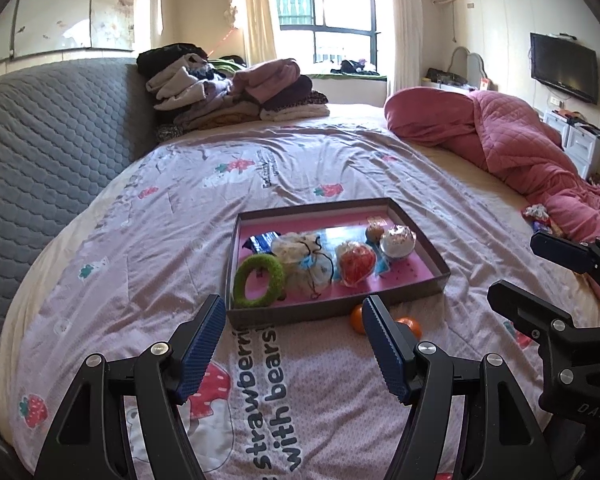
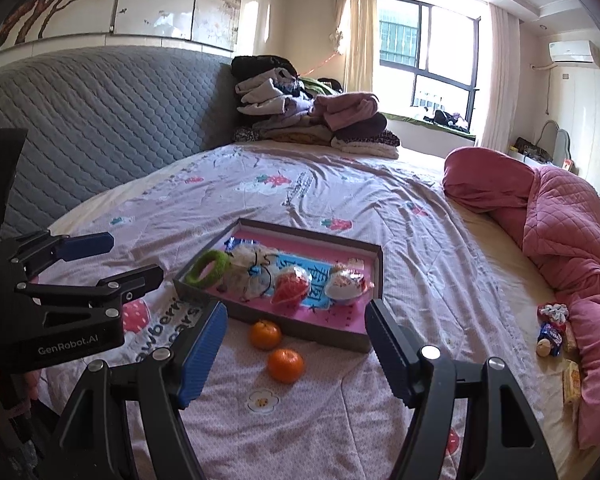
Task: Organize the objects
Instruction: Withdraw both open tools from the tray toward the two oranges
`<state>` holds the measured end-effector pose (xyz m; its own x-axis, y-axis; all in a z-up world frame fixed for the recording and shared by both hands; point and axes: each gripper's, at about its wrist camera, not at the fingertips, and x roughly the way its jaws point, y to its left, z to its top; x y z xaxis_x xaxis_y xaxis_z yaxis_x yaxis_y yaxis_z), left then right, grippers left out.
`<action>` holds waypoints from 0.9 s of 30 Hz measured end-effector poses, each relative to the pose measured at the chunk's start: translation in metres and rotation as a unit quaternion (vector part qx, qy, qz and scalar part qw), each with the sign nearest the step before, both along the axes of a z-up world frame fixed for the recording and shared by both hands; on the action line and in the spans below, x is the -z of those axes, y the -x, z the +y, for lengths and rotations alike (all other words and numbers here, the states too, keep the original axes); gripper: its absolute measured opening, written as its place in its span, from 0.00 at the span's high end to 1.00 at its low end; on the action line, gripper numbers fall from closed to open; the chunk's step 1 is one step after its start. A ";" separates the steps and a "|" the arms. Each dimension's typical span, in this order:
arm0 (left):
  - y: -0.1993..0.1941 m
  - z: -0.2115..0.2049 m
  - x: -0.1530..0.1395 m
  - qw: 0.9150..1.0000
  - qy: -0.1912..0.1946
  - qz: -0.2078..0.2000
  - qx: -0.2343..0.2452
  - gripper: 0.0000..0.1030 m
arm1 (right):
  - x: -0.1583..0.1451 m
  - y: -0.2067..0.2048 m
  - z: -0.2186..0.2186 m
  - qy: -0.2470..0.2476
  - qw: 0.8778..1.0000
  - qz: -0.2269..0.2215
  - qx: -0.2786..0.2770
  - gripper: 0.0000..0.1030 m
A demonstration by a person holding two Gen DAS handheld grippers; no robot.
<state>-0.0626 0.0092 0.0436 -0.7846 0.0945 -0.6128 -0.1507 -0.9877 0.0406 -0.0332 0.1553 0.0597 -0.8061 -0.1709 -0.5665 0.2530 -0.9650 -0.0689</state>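
Note:
A shallow brown box with a pink floor (image 1: 408, 272) (image 2: 284, 332) lies on the bed. In it are a green ring (image 1: 258, 280) (image 2: 209, 266), a white drawstring pouch (image 1: 304, 260) (image 2: 248, 270), a red wrapped ball (image 1: 356, 266) (image 2: 291, 286) and a wrapped cupcake (image 1: 398, 240) (image 2: 346, 284). Two oranges (image 2: 265, 334) (image 2: 285, 365) lie on the bedspread in front of the box. My left gripper (image 1: 294, 344) (image 2: 110, 258) is open and empty, just short of the box. My right gripper (image 2: 294, 354) (image 1: 520, 268) is open and empty, around the oranges' area.
A pink quilt (image 1: 520, 148) (image 2: 572, 240) is bunched along the right side of the bed. Small snack packets (image 2: 552, 334) lie beside it. A pile of folded clothes (image 1: 236, 92) (image 2: 312, 112) sits by the grey headboard (image 1: 52, 140).

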 end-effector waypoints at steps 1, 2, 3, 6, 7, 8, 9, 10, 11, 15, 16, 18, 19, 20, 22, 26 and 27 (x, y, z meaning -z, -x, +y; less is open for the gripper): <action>0.001 0.001 0.002 1.000 0.001 -0.002 0.002 0.30 | 0.002 -0.001 0.000 -0.002 1.000 -0.002 -0.001 0.31; 0.001 0.002 0.005 1.000 0.001 -0.006 0.004 0.30 | 0.004 -0.001 0.001 -0.002 1.000 -0.003 -0.001 0.31; 0.002 0.003 0.007 1.000 0.001 -0.010 0.006 0.30 | 0.007 -0.001 0.001 -0.003 1.000 -0.005 -0.001 0.31; 0.002 0.007 0.015 1.000 0.008 -0.019 0.010 0.30 | 0.014 -0.003 0.002 -0.005 1.000 -0.011 -0.002 0.31; 0.001 0.007 0.017 1.000 0.008 -0.021 0.011 0.30 | 0.016 -0.004 0.003 -0.005 1.000 -0.012 -0.002 0.31; 0.001 0.008 0.019 1.000 0.008 -0.022 0.012 0.30 | 0.018 -0.004 0.003 -0.005 1.000 -0.014 -0.002 0.31; 0.002 0.009 0.020 1.000 0.010 -0.023 0.012 0.30 | 0.020 -0.005 0.003 -0.005 1.000 -0.015 -0.004 0.31; 0.002 0.009 0.022 1.000 0.011 -0.023 0.012 0.30 | 0.022 -0.005 0.003 -0.006 1.000 -0.017 -0.005 0.31; 0.002 0.009 0.022 1.000 0.011 -0.024 0.012 0.30 | 0.024 -0.005 0.003 -0.009 1.000 -0.017 -0.004 0.31; 0.002 0.010 0.026 0.999 0.012 -0.027 0.015 0.30 | 0.031 -0.005 0.001 -0.020 1.000 -0.016 -0.003 0.31; 0.002 0.010 0.027 0.999 0.011 -0.028 0.016 0.30 | 0.033 -0.005 0.000 -0.020 1.000 -0.019 -0.005 0.31; 0.003 0.012 0.029 0.999 0.013 -0.032 0.018 0.30 | 0.036 -0.005 0.000 -0.022 1.000 -0.021 -0.006 0.31; 0.004 0.012 0.031 0.999 0.015 -0.033 0.019 0.30 | 0.038 -0.005 0.000 -0.022 0.999 -0.023 -0.006 0.31; 0.004 0.013 0.032 0.999 0.015 -0.034 0.020 0.30 | 0.039 -0.005 0.001 -0.022 0.999 -0.024 -0.004 0.31; 0.005 0.014 0.035 0.999 0.014 -0.036 0.022 0.30 | 0.043 -0.005 0.002 -0.024 0.999 -0.025 -0.002 0.31; 0.007 0.015 0.041 0.999 0.014 -0.044 0.021 0.30 | 0.049 -0.005 0.002 -0.028 0.999 -0.029 -0.004 0.31; 0.007 0.016 0.042 0.999 0.013 -0.045 0.022 0.30 | 0.051 -0.005 0.001 -0.029 0.999 -0.032 -0.006 0.31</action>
<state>-0.0700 0.0251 0.0012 -0.7210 0.1098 -0.6841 -0.1977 -0.9789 0.0512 -0.0277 0.1566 0.0085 -0.7656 -0.1462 -0.6264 0.2708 -0.9566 -0.1077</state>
